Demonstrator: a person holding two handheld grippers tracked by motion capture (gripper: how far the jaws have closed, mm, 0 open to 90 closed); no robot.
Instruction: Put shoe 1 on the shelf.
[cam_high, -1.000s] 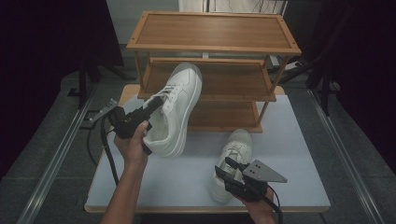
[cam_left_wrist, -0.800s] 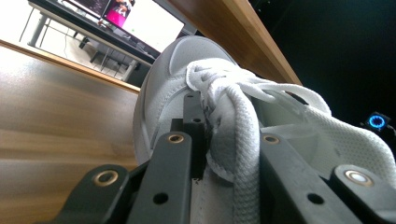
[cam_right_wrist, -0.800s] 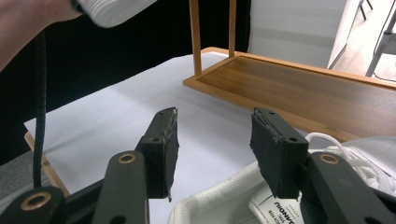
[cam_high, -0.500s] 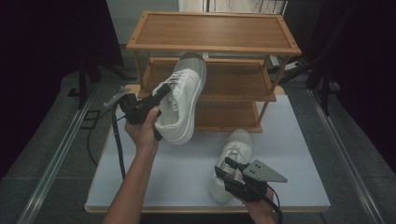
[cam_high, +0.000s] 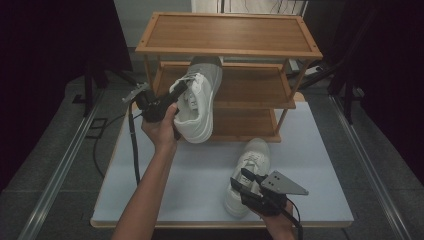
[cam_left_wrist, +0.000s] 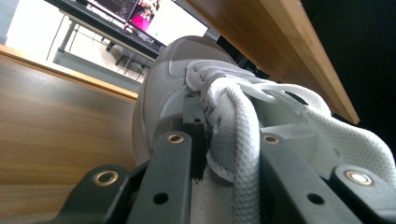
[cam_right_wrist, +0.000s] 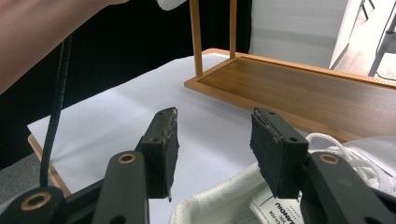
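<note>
1. The left gripper (cam_high: 172, 97) is clamped on a white sneaker (cam_high: 199, 102), its jaws pinching the collar and tongue by the laces; in the left gripper view the padded edge and a thick lace (cam_left_wrist: 243, 140) are squeezed between the two black jaws.
2. That sneaker is held off the table, tilted toe-up, with its grey toe cap (cam_high: 206, 64) poking in over the middle shelf (cam_high: 250, 85) of the wooden shoe rack (cam_high: 230, 35), under the rack's top board.
3. The person's left hand (cam_high: 161, 127) grips the tool just in front of the rack's left posts, and a black cable (cam_high: 133, 145) trails down from it over the table's left side.
4. The right gripper (cam_right_wrist: 212, 149) stands open, jaws parted moderately and holding nothing; it hovers just over the heel opening of a second white sneaker (cam_high: 248, 172).
5. This second sneaker lies on the white table (cam_high: 200, 175), in front of the rack's bottom shelf (cam_high: 250, 122), toe pointing towards the rack. In the right gripper view its collar (cam_right_wrist: 219, 200) and a printed label (cam_right_wrist: 275, 207) sit just below the jaws, not touching them as far as I can tell.
6. The grey three-cornered plate (cam_high: 281, 182) on the right gripper juts out to the right of the sneaker's heel, well in front of the rack.
7. The rack's top board hangs over the raised sneaker's toe.
</note>
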